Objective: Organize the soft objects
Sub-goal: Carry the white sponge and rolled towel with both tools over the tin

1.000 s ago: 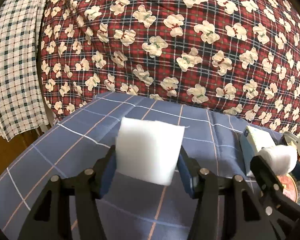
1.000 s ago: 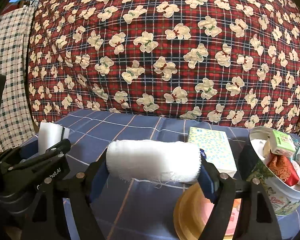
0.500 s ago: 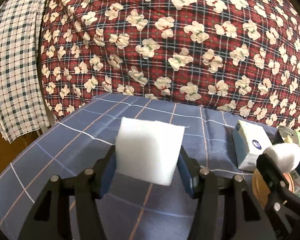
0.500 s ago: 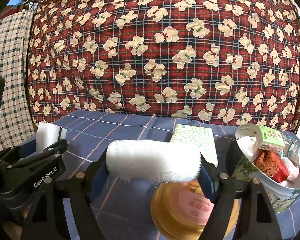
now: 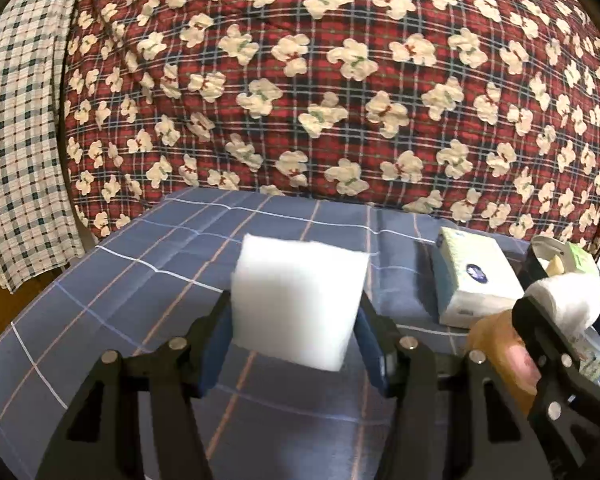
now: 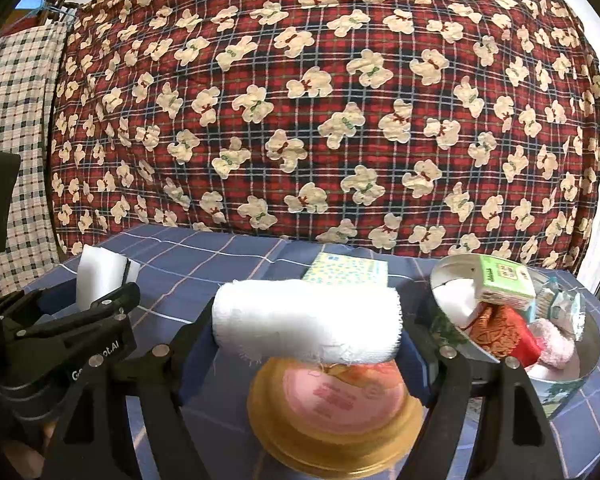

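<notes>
My left gripper (image 5: 296, 320) is shut on a white foam sponge block (image 5: 300, 300) and holds it above the blue checked tablecloth (image 5: 140, 272). The sponge also shows at the left of the right wrist view (image 6: 100, 276). My right gripper (image 6: 306, 328) is shut on a white gauze roll (image 6: 306, 326), held crosswise over a round gold lid with a pink centre (image 6: 332, 408). The roll also shows at the right of the left wrist view (image 5: 564, 296). A round metal tin (image 6: 580, 384) to the right holds several soft items and packets.
A tissue pack with a dotted top (image 6: 346, 272) lies behind the gold lid; it also shows in the left wrist view (image 5: 476, 276). A red plaid quilt with bears (image 6: 320, 100) hangs behind the table. A checked cloth (image 5: 16, 140) hangs at the left.
Both grippers have pulled back and risen a little with their loads. The gold lid and the tin now show more fully below the gauze roll.
</notes>
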